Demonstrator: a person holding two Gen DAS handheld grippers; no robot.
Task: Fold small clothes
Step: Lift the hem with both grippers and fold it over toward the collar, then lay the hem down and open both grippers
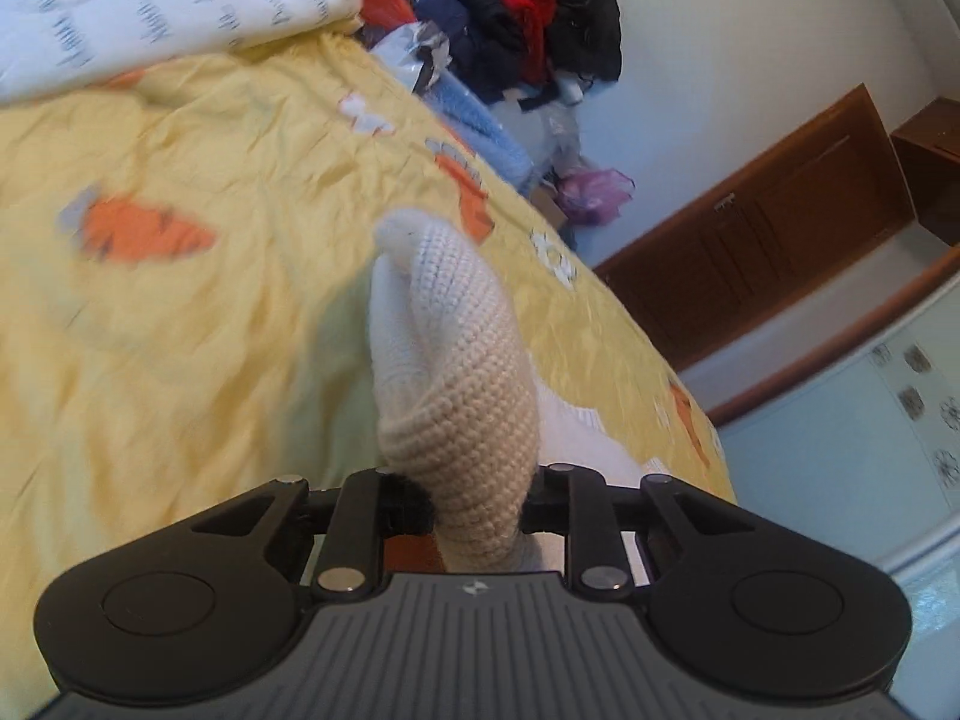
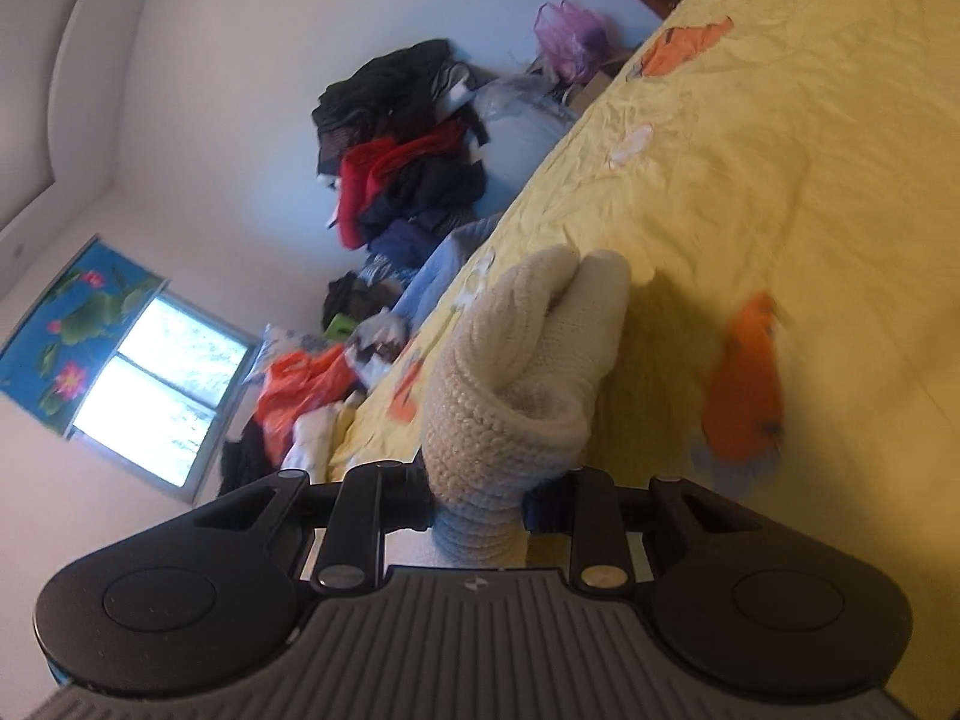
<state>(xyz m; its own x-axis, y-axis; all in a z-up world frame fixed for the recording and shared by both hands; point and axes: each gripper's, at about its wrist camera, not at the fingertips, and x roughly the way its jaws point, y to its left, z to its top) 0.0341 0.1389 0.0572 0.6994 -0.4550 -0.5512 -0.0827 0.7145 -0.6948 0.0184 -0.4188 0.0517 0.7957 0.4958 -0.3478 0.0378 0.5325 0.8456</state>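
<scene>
Home bedroom — bed w/ yellow sheet (image 1: 228,324), clothes pile (image 2: 408,150).

Left gripper (image 1: 477,510) clamped on a cream knitted garment (image 1: 456,360), which stands up in a folded peak over the yellow bedsheet (image 1: 210,330). Clothes pile (image 1: 522,18) at far edge; wooden cabinet (image 1: 774,222) along the wall.

Both the left gripper (image 1: 474,510) and right gripper (image 2: 477,504) are clamped tight (fingers mostly hidden), held tilted.
</scene>
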